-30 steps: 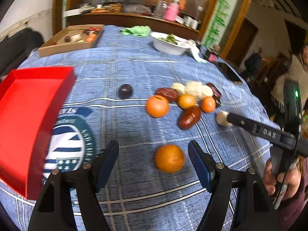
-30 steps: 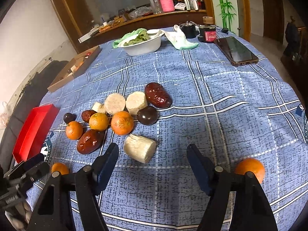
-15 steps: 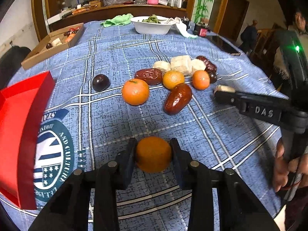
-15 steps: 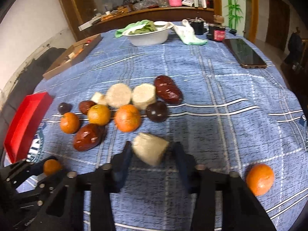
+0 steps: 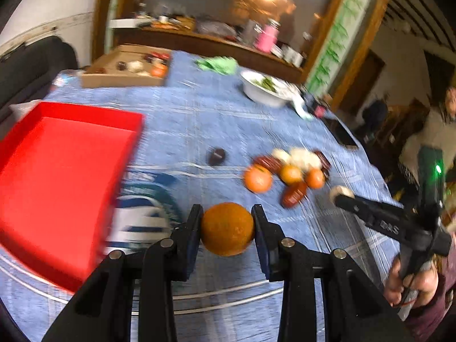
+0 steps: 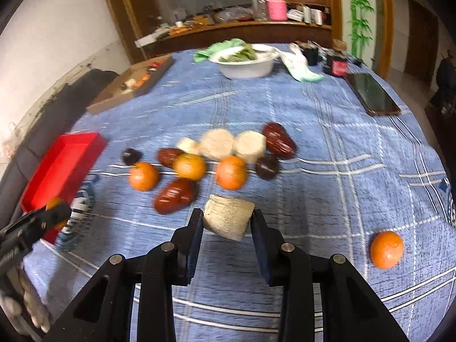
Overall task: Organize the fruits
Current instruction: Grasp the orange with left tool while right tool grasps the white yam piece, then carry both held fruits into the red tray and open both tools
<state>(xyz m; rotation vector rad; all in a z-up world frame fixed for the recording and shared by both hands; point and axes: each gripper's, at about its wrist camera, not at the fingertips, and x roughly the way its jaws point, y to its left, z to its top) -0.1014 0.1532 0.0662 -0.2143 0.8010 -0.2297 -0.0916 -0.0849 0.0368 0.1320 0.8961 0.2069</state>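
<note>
My left gripper [image 5: 227, 229] is shut on an orange [image 5: 227, 228] and holds it above the blue cloth, just right of the red tray [image 5: 57, 182]. My right gripper [image 6: 228, 222] is shut on a pale sugarcane chunk [image 6: 228, 220], lifted off the cloth. The fruit pile lies ahead of it: oranges [image 6: 230, 172], dark red dates [image 6: 175, 195], pale chunks [image 6: 216, 144] and dark plums [image 6: 267, 166]. A lone orange [image 6: 387, 249] sits at the right. The right gripper also shows in the left wrist view [image 5: 340, 195], the left one in the right wrist view [image 6: 55, 213].
A white bowl of greens [image 6: 246, 61], a cardboard box [image 6: 131, 85], a phone [image 6: 372, 94] and dark jars [image 6: 337, 64] stand at the table's far side. A dark plum [image 5: 216, 156] lies alone between tray and pile.
Both grippers closed on their items and have lifted them. The left one has swung left toward the red tray with the orange; the right one has raised the sugarcane chunk.
</note>
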